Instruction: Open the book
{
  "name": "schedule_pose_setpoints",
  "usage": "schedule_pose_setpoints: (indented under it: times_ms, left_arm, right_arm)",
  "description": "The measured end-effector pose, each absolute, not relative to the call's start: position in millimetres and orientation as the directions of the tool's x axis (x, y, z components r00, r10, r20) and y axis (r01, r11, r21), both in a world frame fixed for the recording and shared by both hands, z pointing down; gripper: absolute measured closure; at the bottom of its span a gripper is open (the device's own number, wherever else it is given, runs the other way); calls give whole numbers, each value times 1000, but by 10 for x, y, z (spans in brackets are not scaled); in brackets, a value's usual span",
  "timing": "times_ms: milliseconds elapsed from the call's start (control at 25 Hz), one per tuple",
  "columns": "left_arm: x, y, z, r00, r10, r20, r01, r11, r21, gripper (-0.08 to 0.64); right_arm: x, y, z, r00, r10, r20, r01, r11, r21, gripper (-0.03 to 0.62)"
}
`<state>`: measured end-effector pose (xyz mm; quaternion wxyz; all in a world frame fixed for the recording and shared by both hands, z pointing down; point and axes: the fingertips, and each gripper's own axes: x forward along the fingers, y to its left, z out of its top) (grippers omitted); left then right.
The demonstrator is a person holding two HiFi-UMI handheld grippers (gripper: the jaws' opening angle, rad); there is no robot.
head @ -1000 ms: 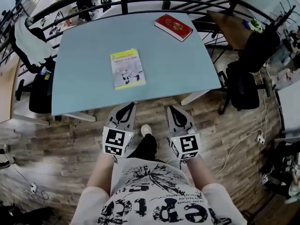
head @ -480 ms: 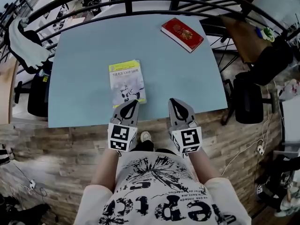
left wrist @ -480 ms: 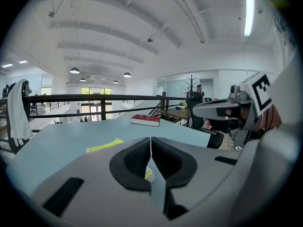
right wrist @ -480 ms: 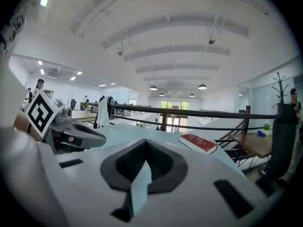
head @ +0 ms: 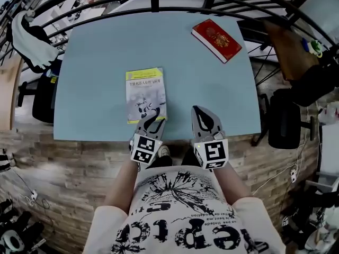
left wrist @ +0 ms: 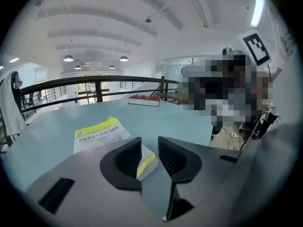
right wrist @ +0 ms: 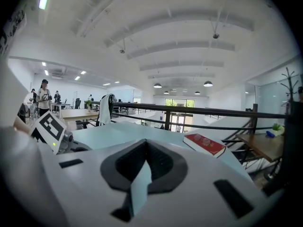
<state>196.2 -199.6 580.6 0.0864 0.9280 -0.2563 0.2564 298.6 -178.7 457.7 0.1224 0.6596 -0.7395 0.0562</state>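
**Left gripper (head: 153,119) opens at the near corner of the yellow book (head: 145,94)**

Its jaws have just been opening and now stand apart, with the book's near right corner showing between them. The pads do not seem to press on it. Beside the left gripper, the right gripper (head: 197,111) has its jaws closed together on nothing, over the front edge of the bare worktop (head: 95,62).

A second ago both grippers hung over the floor in front of the worktop. Both have since come forward, and the left one has sunk to the book. I judge the approach done and the opening itself not yet begun, since the cover still lies shut.

Counted, there are two grippers, two books and one worktop. The yellow book lies flat near the front edge. A red book (head: 216,39) sits at the far right corner, well apart.
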Motion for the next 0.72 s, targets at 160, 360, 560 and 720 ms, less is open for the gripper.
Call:
schedule_pose_setpoints:
  times_ms: [160, 360, 560, 720]
  left_arm:
    - [2039, -2019, 6127, 694, -421, 584, -537, -843, 30, 408]
    - [2203, -2051, 6351, 651, -418, 634, -523, -852, -25, 394]
    - [2191, -2138, 6529, 564, -480, 672, -568, -816, -106, 394]
    - [2163, -2171, 6566, 528, -506, 682, -606, -787, -115, 396]
  right_arm:
    - [3096, -1866, 4633, -131, -950, 282, -984, 160, 82, 581]
    - [3246, -1951, 4699, -159, -942, 297, -980, 188, 72, 581]
    - [3289, -1972, 4847, -203, -925, 322, -973, 228, 44, 581]
    - [3341, -1982, 4913, -211, -921, 327, -971, 236, 38, 581]
